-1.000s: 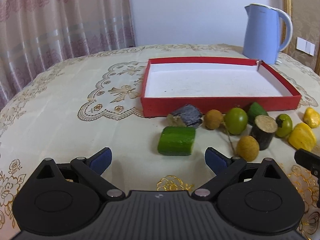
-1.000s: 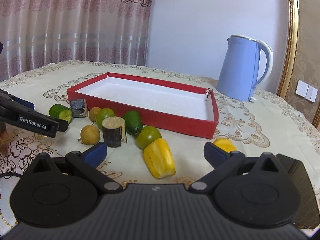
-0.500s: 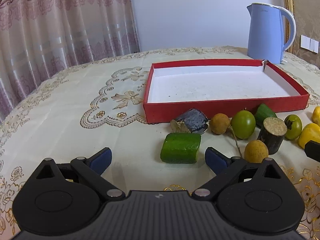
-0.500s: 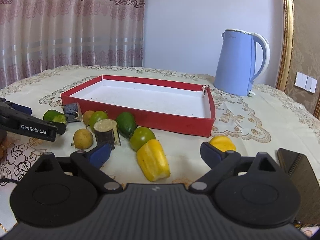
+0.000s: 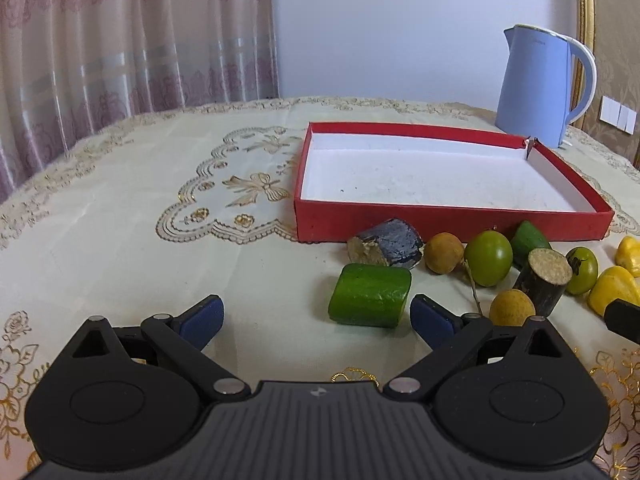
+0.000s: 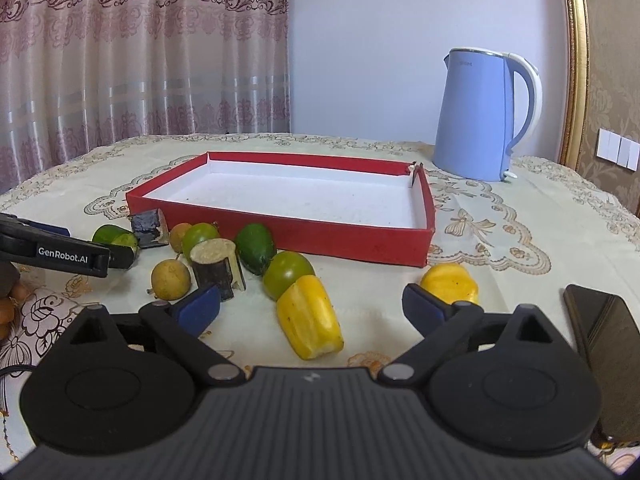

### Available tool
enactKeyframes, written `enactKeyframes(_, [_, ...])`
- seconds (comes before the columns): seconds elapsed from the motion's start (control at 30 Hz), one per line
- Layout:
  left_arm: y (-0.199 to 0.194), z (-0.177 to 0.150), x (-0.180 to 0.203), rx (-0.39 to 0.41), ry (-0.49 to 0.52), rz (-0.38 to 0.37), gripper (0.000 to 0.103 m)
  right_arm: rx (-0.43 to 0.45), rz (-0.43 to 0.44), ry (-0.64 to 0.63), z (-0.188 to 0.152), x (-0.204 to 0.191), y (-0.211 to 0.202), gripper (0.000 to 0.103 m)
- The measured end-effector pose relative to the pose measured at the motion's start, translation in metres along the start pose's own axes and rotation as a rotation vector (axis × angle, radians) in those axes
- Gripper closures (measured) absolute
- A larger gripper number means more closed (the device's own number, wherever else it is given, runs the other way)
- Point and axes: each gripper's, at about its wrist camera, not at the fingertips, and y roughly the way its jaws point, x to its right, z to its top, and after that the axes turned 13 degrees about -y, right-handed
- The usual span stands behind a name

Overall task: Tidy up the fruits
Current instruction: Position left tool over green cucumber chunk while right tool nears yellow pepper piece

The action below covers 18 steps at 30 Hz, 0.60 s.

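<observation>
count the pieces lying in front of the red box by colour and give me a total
Green: 4, namely cucumber chunk, round green fruit, green piece by the box, green tomato
Yellow: 2, namely long piece, small piece
Tan round fruits: 2
Dark-skinned stubs: 2
Total: 10, none in the red box

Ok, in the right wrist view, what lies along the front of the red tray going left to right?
Left gripper → cucumber piece → dark sugarcane chunk → upright sugarcane stub → green tomato → yellow pepper piece → small yellow piece → phone.
</observation>
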Motion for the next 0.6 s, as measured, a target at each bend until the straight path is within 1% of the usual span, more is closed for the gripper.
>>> enactKeyframes(0.17, [0.0018, -0.0019, 0.0083, 0.009, 0.042, 0.019, 0.003, 0.005, 0.012, 0.021, -0.0004, 0.0018, -0.0005, 0.003])
enactKeyframes(0.3, [0.0021, -0.0023, 0.0096, 0.007, 0.047, 0.018, 0.003, 0.006, 0.010, 0.047, -0.0010, 0.0051, -0.0002, 0.002])
enactKeyframes(0.33, [0.0022, -0.0021, 0.0092, 0.005, 0.044, 0.016, 0.003, 0.007, 0.007, 0.053, -0.0014, 0.0061, -0.0005, 0.000])
enactKeyframes(0.6, [0.0026, -0.0021, 0.0086, 0.005, 0.046, 0.018, 0.003, 0.000, -0.039, 0.050, -0.0014, 0.0047, -0.0010, 0.000])
